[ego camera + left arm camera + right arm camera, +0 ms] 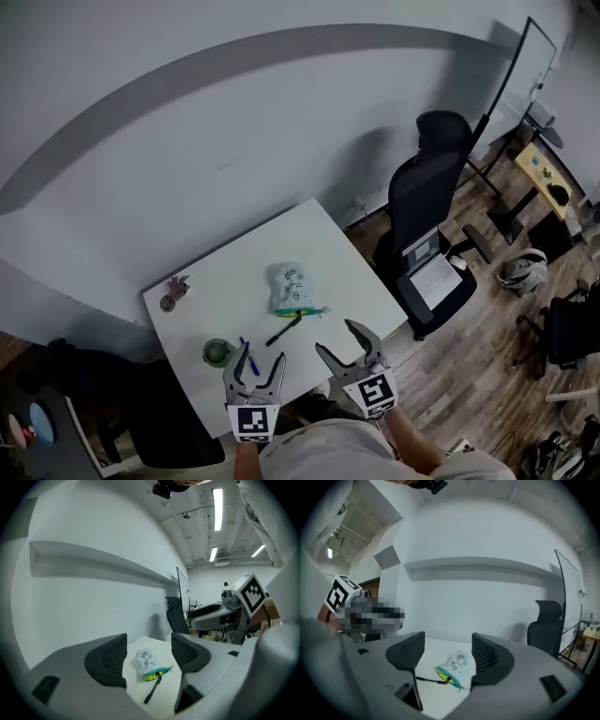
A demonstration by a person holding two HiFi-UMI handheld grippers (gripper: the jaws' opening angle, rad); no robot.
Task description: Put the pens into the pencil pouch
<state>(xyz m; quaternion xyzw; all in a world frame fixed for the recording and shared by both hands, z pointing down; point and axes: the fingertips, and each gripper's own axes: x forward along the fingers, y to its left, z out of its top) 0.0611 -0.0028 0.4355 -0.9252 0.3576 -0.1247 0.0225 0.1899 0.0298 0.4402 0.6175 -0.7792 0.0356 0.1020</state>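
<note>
A pale blue pencil pouch [292,288] with a teal and yellow mouth lies mid-table, also in the left gripper view [149,663] and the right gripper view [457,666]. A black pen [283,330] rests just in front of its mouth, seen too as the black pen [153,689] and the black pen [430,680]. A blue pen [249,357] lies near the front edge. My left gripper [260,366] hovers open over the blue pen with nothing gripped. My right gripper [340,339] stands open right of the black pen, empty.
A green cup [217,352] stands at the front left of the white table [225,281], and a small potted plant [174,291] at its far left corner. A black office chair [431,234] stands right of the table, with a grey wall behind.
</note>
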